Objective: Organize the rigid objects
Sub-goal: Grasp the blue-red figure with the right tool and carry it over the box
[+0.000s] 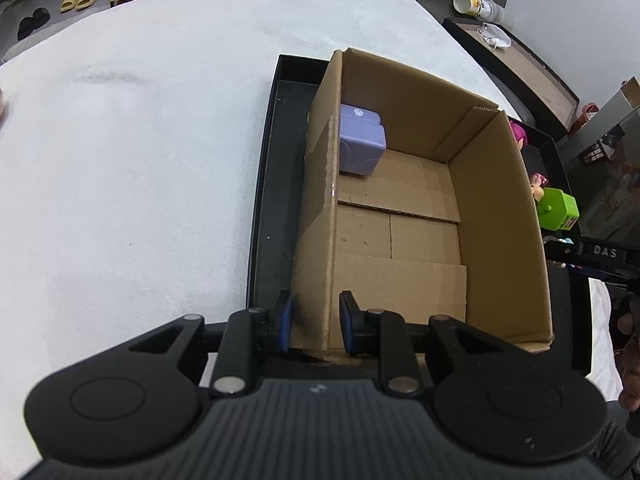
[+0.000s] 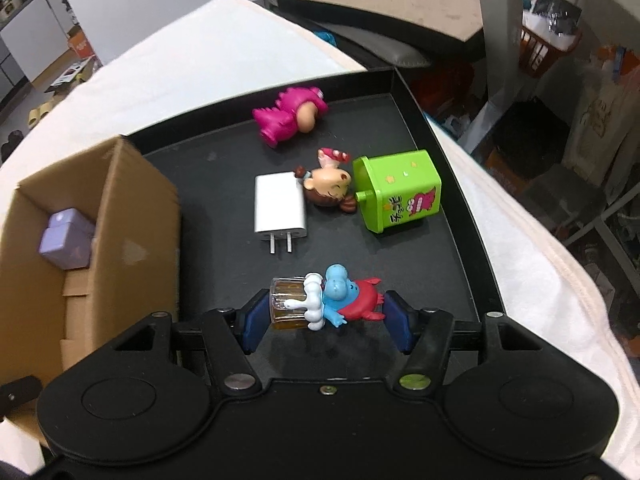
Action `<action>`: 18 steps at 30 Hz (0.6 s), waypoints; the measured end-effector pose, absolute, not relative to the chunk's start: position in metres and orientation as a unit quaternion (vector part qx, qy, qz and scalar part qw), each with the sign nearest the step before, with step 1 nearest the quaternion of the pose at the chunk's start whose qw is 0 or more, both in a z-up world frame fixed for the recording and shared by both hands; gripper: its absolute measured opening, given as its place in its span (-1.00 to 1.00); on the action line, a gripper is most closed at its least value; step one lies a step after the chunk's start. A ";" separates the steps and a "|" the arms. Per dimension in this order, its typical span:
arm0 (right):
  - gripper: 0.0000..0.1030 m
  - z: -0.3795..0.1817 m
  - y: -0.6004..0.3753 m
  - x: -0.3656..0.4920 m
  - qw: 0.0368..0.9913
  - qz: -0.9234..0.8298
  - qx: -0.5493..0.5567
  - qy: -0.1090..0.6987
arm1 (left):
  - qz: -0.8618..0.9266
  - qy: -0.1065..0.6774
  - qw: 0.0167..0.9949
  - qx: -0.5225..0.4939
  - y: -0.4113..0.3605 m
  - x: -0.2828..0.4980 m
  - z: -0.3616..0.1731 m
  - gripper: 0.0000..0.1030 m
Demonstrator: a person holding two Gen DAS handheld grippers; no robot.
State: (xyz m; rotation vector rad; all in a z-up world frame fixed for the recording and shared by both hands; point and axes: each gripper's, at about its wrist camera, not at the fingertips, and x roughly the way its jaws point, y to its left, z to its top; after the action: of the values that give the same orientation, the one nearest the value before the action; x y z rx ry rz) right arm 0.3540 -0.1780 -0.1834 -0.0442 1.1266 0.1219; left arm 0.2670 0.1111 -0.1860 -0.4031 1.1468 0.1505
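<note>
The shallow black rectangular tray (image 2: 448, 152) lay on a white cloth-covered table (image 1: 140, 140), and one open brown cardboard box (image 1: 400, 208) stood in the tray's left part. The left gripper (image 1: 316, 326) pinched the box's near wall between its narrowly set blue pads, apparently steadying it. One lilac plastic cube-shaped case (image 1: 360, 140) already sat in the box's far left corner.

The step in hand looked like a pick-up: the right gripper (image 2: 326, 316) had its blue pads pressed against both ends of a small blue-headed figurine in red with a clear amber base (image 2: 324, 300), which lay sideways near the tray's front edge. The next move would likely call for carrying that figurine leftward over the box wall and releasing it inside, clear of the case.

Loose on the tray were four more: one lime-green plastic box-shaped toy (image 2: 396, 192), one white wall charger with two prongs (image 2: 280, 208), one magenta dinosaur-suit figurine (image 2: 290, 114), and one brown-haired doll figurine (image 2: 328, 188).
</note>
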 end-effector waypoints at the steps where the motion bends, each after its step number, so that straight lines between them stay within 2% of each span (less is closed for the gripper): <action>1: 0.14 -0.180 -0.177 0.353 0.845 0.061 -0.022 0.530 | 0.070 0.536 0.819 -0.191 0.112 0.266 -0.185 -0.55; 18: 0.14 -0.125 -0.147 0.332 0.868 0.105 -0.021 0.485 | 0.056 0.516 0.829 -0.207 0.118 0.254 -0.177 -0.58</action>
State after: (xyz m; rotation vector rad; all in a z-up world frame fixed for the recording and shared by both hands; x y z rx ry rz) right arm 0.3321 -0.1475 -0.1253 -0.0445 1.0161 0.2196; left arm 0.2542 0.1185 -0.1773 -0.4395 1.0949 0.1192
